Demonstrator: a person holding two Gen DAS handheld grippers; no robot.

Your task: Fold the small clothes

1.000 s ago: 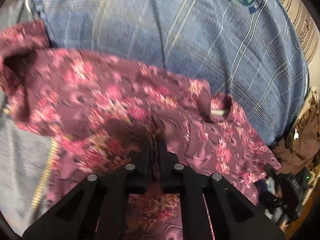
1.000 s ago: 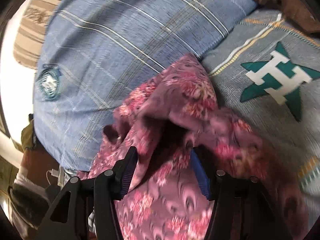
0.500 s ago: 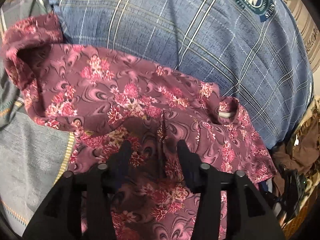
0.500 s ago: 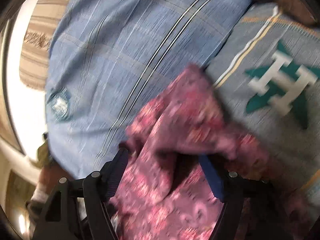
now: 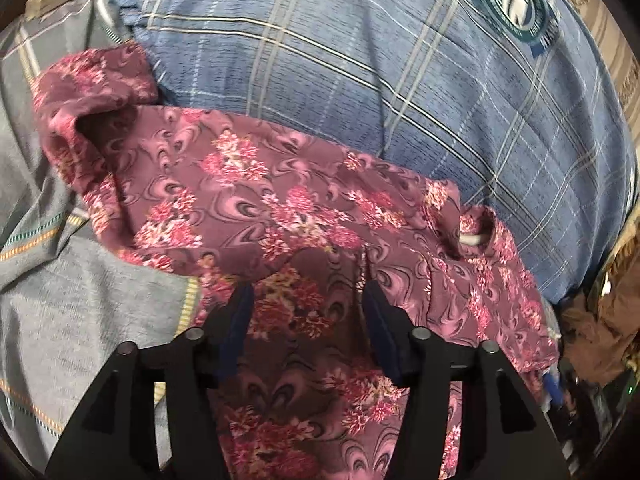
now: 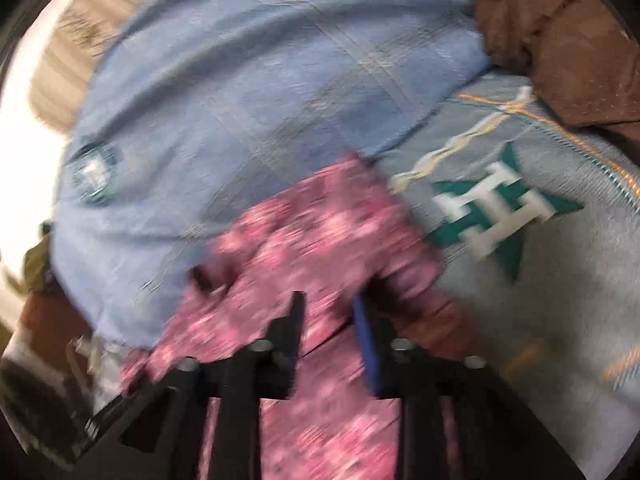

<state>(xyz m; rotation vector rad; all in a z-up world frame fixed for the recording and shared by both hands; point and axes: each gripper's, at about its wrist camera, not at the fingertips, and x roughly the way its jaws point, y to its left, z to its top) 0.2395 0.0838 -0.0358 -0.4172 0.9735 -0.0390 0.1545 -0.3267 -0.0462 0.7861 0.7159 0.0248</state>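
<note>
on plaid pillow [image 5: 400, 92]: floral garment [image 5: 280, 208]; left gripper [image 5: 306, 300] spread; right gripper [image 6: 326, 304] blurred.

My left gripper [image 5: 306, 312] had its jaws spread wide, both black fingers [image 5: 236, 320] pointing forward and down, with nothing pinched between the blue pads. My right gripper [image 6: 326, 320] showed its jaws set closer, with a clear gap between them; that view was smeared with blur, so I could not tell whether they pinched anything.
</note>
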